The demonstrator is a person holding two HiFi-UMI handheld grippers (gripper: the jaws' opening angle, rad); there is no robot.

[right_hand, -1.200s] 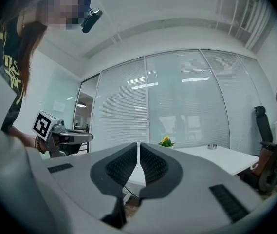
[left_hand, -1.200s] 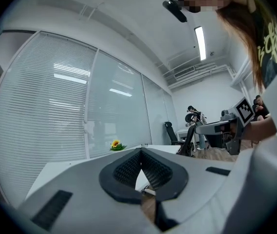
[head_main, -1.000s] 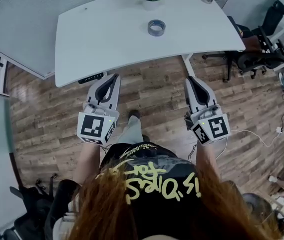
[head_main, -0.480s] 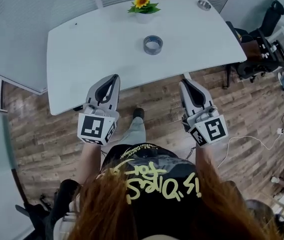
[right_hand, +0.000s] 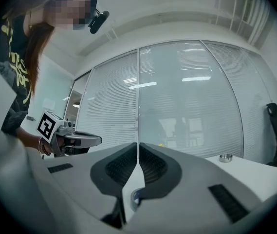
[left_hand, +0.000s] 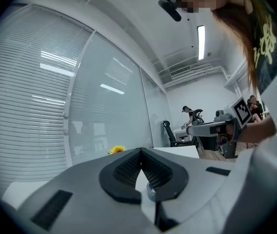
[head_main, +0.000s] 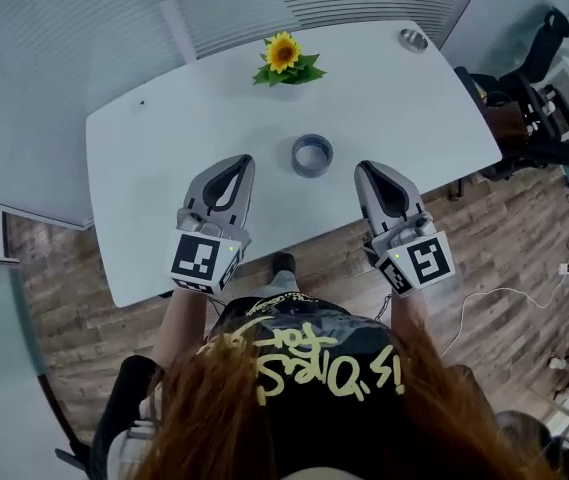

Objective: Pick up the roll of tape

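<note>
A grey roll of tape [head_main: 312, 155] lies flat near the middle of the white table [head_main: 164, 148]. My left gripper [head_main: 245, 160] hovers over the table's near part, just left of the roll, its jaws shut and empty. Just right of the roll, my right gripper [head_main: 361, 168] is also shut with nothing in it. In the left gripper view the tape [left_hand: 150, 191] peeks out below the closed left gripper [left_hand: 140, 151]. In the right gripper view a sliver of tape [right_hand: 134, 199] shows under the closed right gripper [right_hand: 138, 145].
A sunflower in a small pot [head_main: 284, 56] stands at the table's far edge, and a small metal dish [head_main: 413, 39] sits at the far right corner. Office chairs [head_main: 539, 58] stand to the right on the wooden floor [head_main: 524, 238]. Glass walls with blinds [right_hand: 187, 96] rise behind the table.
The table has come closer. Both grippers, earlier over the floor short of the table, now reach over its near edge on either side of the tape. Both stay shut.
</note>
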